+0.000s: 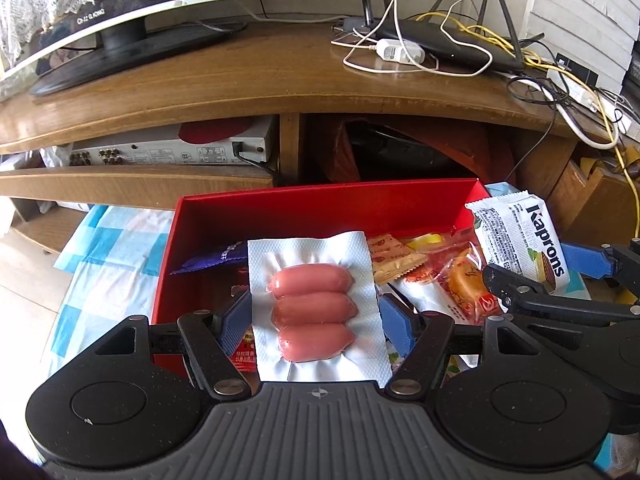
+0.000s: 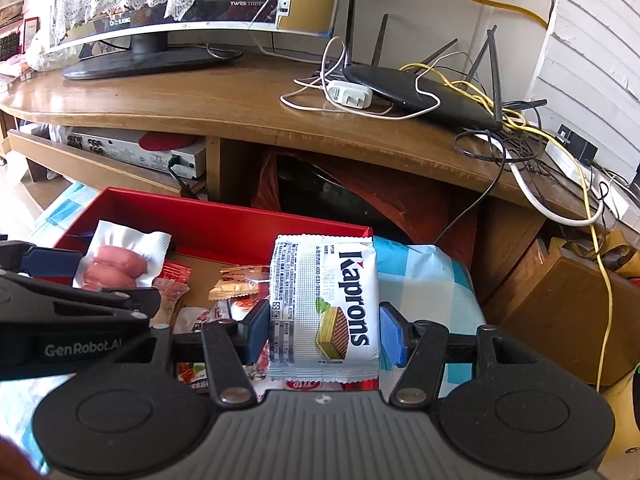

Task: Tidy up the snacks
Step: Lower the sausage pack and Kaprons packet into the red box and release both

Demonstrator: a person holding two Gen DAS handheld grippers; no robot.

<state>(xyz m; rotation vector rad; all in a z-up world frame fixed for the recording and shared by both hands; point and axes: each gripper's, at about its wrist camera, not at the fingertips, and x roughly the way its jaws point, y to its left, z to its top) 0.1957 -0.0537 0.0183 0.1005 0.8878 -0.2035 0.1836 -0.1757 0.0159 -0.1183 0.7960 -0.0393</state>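
My left gripper (image 1: 316,322) is shut on a vacuum pack of three pink sausages (image 1: 314,304), held above the red box (image 1: 320,206). My right gripper (image 2: 323,330) is shut on a white Kaprons wafer pack (image 2: 324,304), held at the box's right end. The wafer pack (image 1: 520,240) also shows at the right of the left wrist view, and the sausage pack (image 2: 120,266) at the left of the right wrist view. Inside the red box (image 2: 224,216) lie several wrapped snacks (image 1: 432,276).
The box rests on a blue and white checked cloth (image 1: 104,264). Behind it stands a wooden TV stand (image 1: 260,80) with a monitor (image 1: 100,12), a router with tangled cables (image 1: 448,44) and a silver player (image 1: 168,148) on a lower shelf.
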